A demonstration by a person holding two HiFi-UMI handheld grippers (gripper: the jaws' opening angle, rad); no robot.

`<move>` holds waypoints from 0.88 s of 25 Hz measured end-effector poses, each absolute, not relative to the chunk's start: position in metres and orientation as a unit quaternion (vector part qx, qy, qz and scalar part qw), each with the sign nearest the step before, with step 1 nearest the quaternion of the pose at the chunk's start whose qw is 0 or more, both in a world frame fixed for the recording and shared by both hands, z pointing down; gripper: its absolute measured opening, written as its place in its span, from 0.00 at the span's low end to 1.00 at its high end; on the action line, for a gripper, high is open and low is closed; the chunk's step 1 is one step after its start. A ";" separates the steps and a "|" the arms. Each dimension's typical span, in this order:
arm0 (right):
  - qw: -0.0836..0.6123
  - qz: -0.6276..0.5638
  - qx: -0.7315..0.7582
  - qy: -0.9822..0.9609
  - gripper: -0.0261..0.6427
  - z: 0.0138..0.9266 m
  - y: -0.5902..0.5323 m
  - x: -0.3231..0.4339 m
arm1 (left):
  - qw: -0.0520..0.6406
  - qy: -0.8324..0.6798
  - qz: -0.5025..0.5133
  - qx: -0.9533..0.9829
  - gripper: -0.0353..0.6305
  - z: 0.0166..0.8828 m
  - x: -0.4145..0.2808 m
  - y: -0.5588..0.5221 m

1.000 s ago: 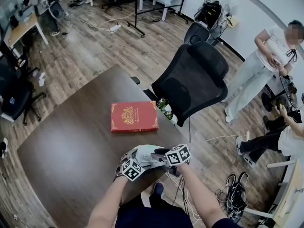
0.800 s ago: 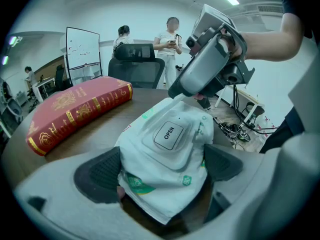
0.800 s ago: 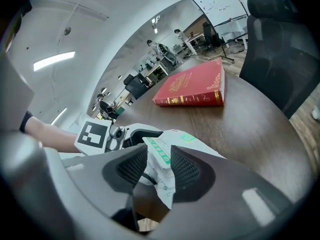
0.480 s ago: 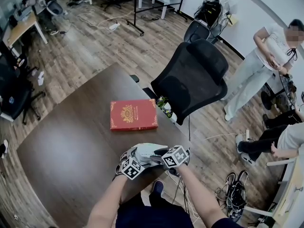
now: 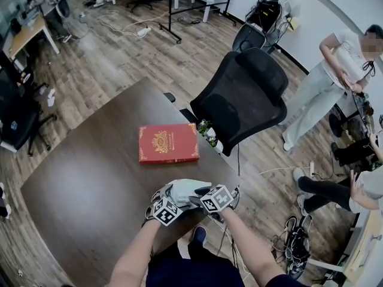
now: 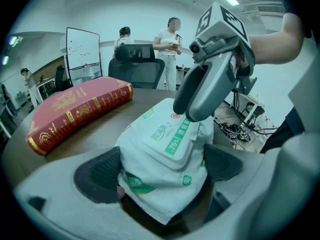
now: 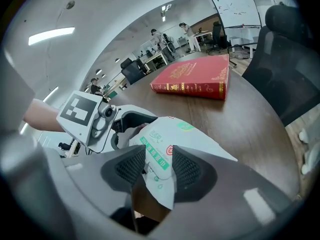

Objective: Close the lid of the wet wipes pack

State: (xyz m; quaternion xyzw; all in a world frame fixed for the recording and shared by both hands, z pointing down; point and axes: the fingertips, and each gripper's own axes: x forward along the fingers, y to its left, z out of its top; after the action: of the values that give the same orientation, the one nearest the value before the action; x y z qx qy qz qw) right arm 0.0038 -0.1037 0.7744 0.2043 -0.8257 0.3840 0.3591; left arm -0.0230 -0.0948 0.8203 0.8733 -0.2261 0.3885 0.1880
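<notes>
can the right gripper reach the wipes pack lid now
Likely yes: the right gripper is at the lid, jaws just easing open around the wet wipes pack edge; left gripper holds it.

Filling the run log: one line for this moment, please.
left gripper clamps wet wipes pack | right gripper: jaws just opening slightly, nipping lid edge | lid looks down | red book beyond, on table
</notes>
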 end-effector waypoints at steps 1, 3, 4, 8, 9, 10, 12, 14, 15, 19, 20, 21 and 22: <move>0.364 0.378 0.208 -0.825 0.31 0.775 -0.103 0.003 | 0.188 -0.226 0.388 0.874 0.83 0.820 -0.023 -0.095; 0.378 0.362 0.223 -0.823 0.31 0.777 -0.104 0.003 | 0.188 -0.226 0.387 0.874 0.83 0.820 -0.023 -0.095; 0.385 0.353 0.231 -0.821 0.31 0.778 -0.104 0.003 | 0.188 -0.226 0.387 0.874 0.83 0.821 -0.024 -0.096; 0.416 0.315 0.253 -0.814 0.33 0.782 -0.104 0.001 | 0.188 -0.227 0.389 0.873 0.83 0.821 -0.024 -0.096; 0.425 0.306 0.258 -0.812 0.34 0.784 -0.103 0.000 | 0.188 -0.228 0.389 0.873 0.83 0.822 -0.024 -0.096; 0.433 0.296 0.264 -0.809 0.33 0.785 -0.102 0.000 | 0.188 -0.228 0.389 0.873 0.83 0.822 -0.024 -0.096; 0.446 0.276 0.273 -0.806 0.33 0.787 -0.102 0.000 | 0.188 -0.228 0.388 0.873 0.83 0.822 -0.024 -0.096; 0.453 0.260 0.278 -0.806 0.33 0.786 -0.102 -0.001 | 0.187 -0.229 0.388 0.873 0.83 0.821 -0.023 -0.096; 0.456 0.254 0.279 -0.806 0.33 0.786 -0.101 -0.002 | 0.186 -0.229 0.389 0.873 0.83 0.821 -0.023 -0.096; 0.471 0.228 0.284 -0.803 0.34 0.787 -0.100 -0.002 | 0.186 -0.230 0.389 0.872 0.83 0.822 -0.023 -0.095; 0.471 0.222 0.286 -0.804 0.34 0.788 -0.100 -0.003 | 0.186 -0.230 0.389 0.872 0.83 0.822 -0.023 -0.095; 0.472 0.216 0.288 -0.805 0.34 0.789 -0.100 -0.003 | 0.186 -0.230 0.389 0.873 0.83 0.822 -0.023 -0.095; 0.472 0.211 0.290 -0.805 0.34 0.789 -0.100 -0.003 | 0.186 -0.230 0.389 0.873 0.83 0.822 -0.023 -0.095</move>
State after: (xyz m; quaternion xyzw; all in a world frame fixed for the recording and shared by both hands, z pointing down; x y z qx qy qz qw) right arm -0.0028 -0.1001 0.7894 0.2899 -0.8052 0.2111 0.4723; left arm -0.0230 -0.0954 0.8224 0.8726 -0.2304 0.3886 0.1857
